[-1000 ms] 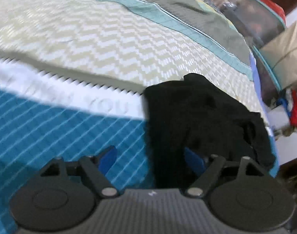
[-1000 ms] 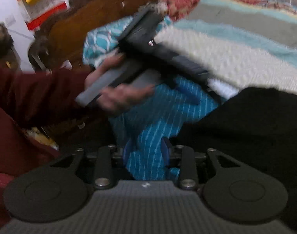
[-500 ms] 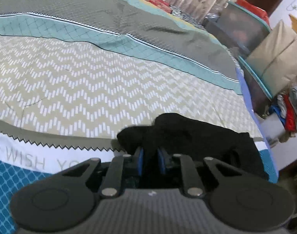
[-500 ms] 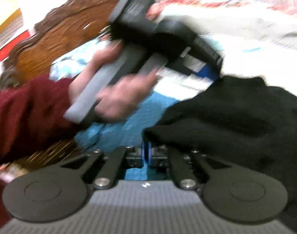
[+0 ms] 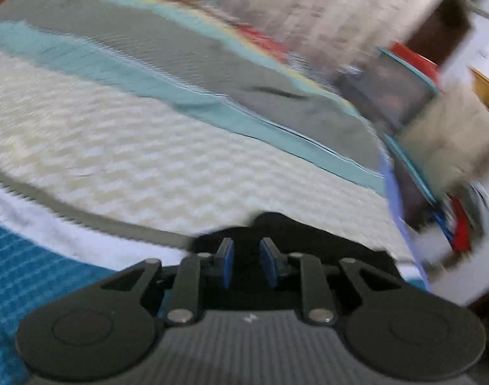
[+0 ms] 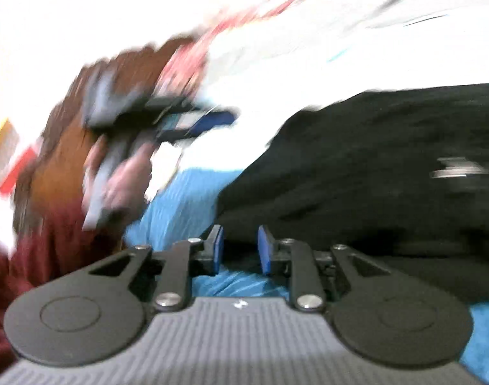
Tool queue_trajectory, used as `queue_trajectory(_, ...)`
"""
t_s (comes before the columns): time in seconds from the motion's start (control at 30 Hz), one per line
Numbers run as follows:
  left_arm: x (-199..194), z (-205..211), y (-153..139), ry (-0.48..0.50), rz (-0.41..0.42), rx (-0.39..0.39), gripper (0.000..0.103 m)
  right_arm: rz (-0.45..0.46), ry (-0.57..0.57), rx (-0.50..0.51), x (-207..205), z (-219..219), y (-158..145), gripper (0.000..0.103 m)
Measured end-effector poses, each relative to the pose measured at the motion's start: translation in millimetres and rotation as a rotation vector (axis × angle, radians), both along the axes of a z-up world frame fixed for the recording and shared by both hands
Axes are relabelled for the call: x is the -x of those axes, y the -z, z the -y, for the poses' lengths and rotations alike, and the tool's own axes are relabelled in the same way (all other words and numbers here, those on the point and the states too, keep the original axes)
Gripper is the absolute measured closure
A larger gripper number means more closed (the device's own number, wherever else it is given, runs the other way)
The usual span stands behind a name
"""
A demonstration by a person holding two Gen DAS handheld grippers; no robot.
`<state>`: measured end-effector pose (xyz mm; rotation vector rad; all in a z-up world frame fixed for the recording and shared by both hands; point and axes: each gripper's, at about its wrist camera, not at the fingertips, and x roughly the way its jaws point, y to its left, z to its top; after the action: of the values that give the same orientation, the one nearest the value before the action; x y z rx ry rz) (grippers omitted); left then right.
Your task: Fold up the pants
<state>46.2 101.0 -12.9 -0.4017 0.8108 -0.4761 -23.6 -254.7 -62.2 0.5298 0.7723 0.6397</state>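
The black pants (image 5: 324,243) lie bunched on the patterned bedspread (image 5: 148,147). In the left wrist view my left gripper (image 5: 247,247) has black cloth filling the narrow gap between its blue pads, which press on it; its jaws are opening slightly. In the right wrist view the pants (image 6: 372,160) spread to the right. My right gripper (image 6: 241,234) is at their near left edge. Its jaws are opening and stand apart, with the cloth edge lying loose between them. The left gripper (image 6: 180,122) shows blurred farther off, held by a hand (image 6: 125,176).
A dark red sleeve (image 6: 36,256) and a brown wooden headboard (image 6: 61,147) fill the left of the right wrist view. Beyond the bed's right edge stand a dark storage box (image 5: 392,96), a beige cushion (image 5: 446,147) and piled clothes (image 5: 459,224).
The left gripper closed on the pants and rose with them. The right gripper closed near the pants' edge, then swung sideways and rolled, and its jaws have parted again. Both views are blurred now.
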Motion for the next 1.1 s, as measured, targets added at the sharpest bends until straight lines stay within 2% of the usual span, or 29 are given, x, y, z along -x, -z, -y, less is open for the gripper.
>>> queue_trajectory(0.1,9.6,47.6,8.3,0.157,-0.006,-0.039,0.083,0.014,0.209,-0.017,12.3,48.5,-2.1,0.076)
queue_trajectory(0.2,18.0,96.9,33.0,0.275,-0.034,-0.162,0.083,0.031,0.402,0.005,15.0,85.9,-4.0,0.076)
queue_trajectory(0.27,19.5,118.6,59.0,0.310,-0.047,-0.279,0.081,0.043,0.564,0.043,24.3,113.3,1.0,0.068)
queue_trajectory(0.3,20.3,123.3,67.9,0.312,-0.034,-0.313,0.080,0.047,0.631,0.065,28.9,119.3,5.6,0.054)
queue_trajectory(0.33,20.9,123.4,70.8,0.305,-0.024,-0.311,0.080,0.048,0.711,0.092,34.1,127.9,10.0,0.044)
queue_trajectory(0.37,20.1,120.7,69.1,0.301,-0.039,-0.304,0.080,0.046,0.775,0.110,37.9,138.8,14.1,0.041)
queue_trajectory(0.47,12.9,119.3,57.0,0.294,-0.104,-0.294,0.080,0.017,0.869,0.103,39.7,168.7,34.4,0.037)
queue_trajectory(0.5,12.1,119.2,48.2,0.297,-0.110,-0.289,0.081,0.006,0.873,0.096,39.0,165.3,38.7,0.034)
queue_trajectory(0.57,14.1,115.8,25.8,0.292,-0.081,-0.273,0.074,-0.031,0.849,0.073,36.1,173.4,50.6,0.033)
queue_trajectory(0.6,12.3,115.0,14.1,0.282,-0.063,-0.264,0.066,-0.050,0.825,0.056,29.6,172.1,58.4,0.036)
queue_trajectory(0.63,13.3,115.1,0.1,0.271,-0.047,-0.251,0.062,-0.061,0.801,0.051,20.7,170.9,55.8,0.058)
queue_trajectory(0.67,9.7,117.1,-13.3,0.265,-0.035,-0.234,0.061,-0.084,0.776,0.055,16.1,168.0,51.6,0.073)
queue_trajectory(0.7,3.8,122.3,-26.5,0.266,-0.026,-0.215,0.057,-0.098,0.767,0.051,16.3,164.3,43.2,0.083)
queue_trajectory(0.77,-3.7,139.1,-48.3,0.278,-0.017,-0.204,0.043,-0.010,0.726,0.073,27.2,146.4,15.0,0.086)
queue_trajectory(0.8,-7.3,152.4,-57.7,0.292,-0.010,-0.206,0.030,0.048,0.690,0.101,31.7,134.4,1.3,0.087)
queue_trajectory(0.83,-7.9,165.2,-64.5,0.312,-0.003,-0.212,0.012,0.107,0.645,0.140,34.7,118.1,-11.7,0.088)
queue_trajectory(0.87,-9.9,184.1,-71.1,0.338,0.007,-0.228,0.005,0.152,0.608,0.184,36.2,103.5,-20.7,0.088)
queue_trajectory(0.97,-15.7,233.1,-75.7,0.409,0.009,-0.303,0.003,0.265,0.498,0.312,42.6,58.3,-39.6,0.088)
queue_trajectory(1.1,-23.4,269.4,-52.7,0.461,-0.080,-0.391,0.003,0.329,0.424,0.389,41.2,33.4,-38.6,0.089)
